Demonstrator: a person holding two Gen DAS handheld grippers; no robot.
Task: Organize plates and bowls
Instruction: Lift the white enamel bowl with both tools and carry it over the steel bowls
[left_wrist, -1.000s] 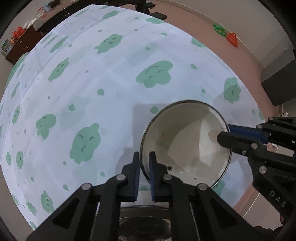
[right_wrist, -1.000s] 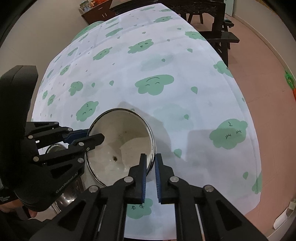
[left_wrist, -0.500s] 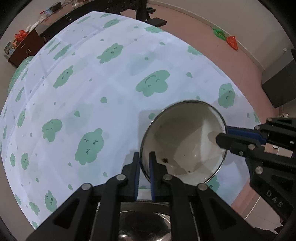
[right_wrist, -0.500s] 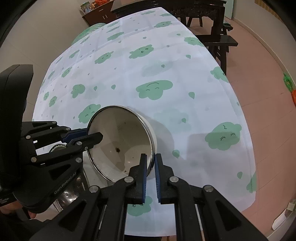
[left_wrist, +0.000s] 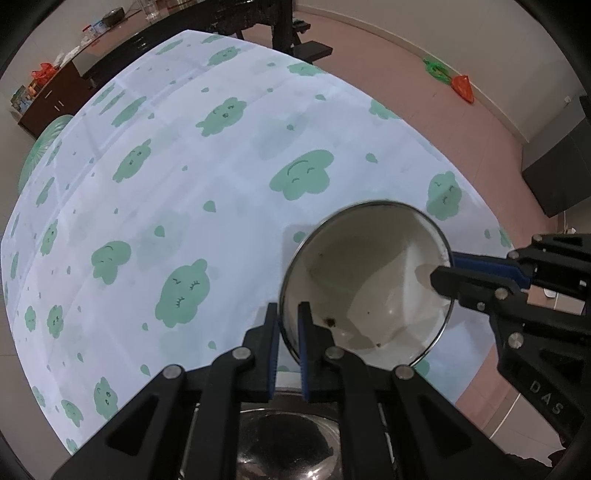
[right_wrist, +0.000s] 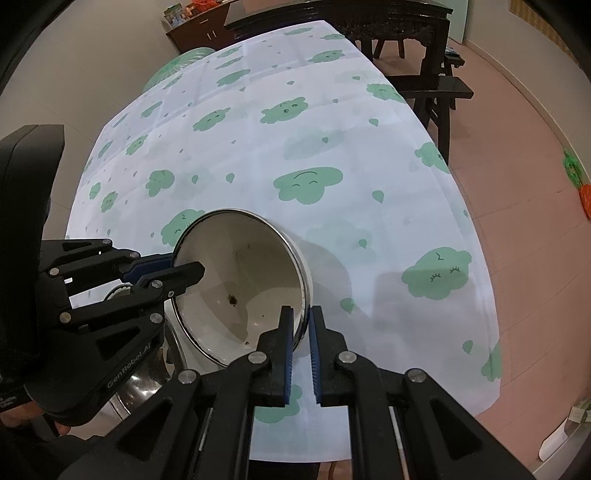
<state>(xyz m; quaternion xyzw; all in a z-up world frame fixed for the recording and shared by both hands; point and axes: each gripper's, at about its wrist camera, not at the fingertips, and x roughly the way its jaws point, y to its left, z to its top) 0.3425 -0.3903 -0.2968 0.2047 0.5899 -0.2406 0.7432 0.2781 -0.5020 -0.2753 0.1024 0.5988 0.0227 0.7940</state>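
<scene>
A white enamel bowl (left_wrist: 369, 280) with a metal rim hangs tilted above the near edge of the table, held from both sides. My left gripper (left_wrist: 289, 310) is shut on its left rim. My right gripper (left_wrist: 443, 267) is shut on the opposite rim. In the right wrist view the same bowl (right_wrist: 240, 280) has my right gripper (right_wrist: 302, 314) shut on its near rim and my left gripper (right_wrist: 184, 266) shut on its far left rim. A few dark specks lie inside the bowl. A shiny steel bowl (left_wrist: 288, 443) sits below it, also seen as the steel bowl (right_wrist: 147, 373).
The table wears a white cloth with green clouds (left_wrist: 221, 184), bare beyond the bowls. Dark wooden chairs (right_wrist: 432, 88) stand at its far side. A brown cabinet (left_wrist: 48, 99) lines the wall. Orange and green bags (left_wrist: 461, 83) lie on the pink floor.
Both grippers keep their hold on the white bowl. The bowl sits slightly higher over the cloth, and more of the steel bowl shows beneath it.
</scene>
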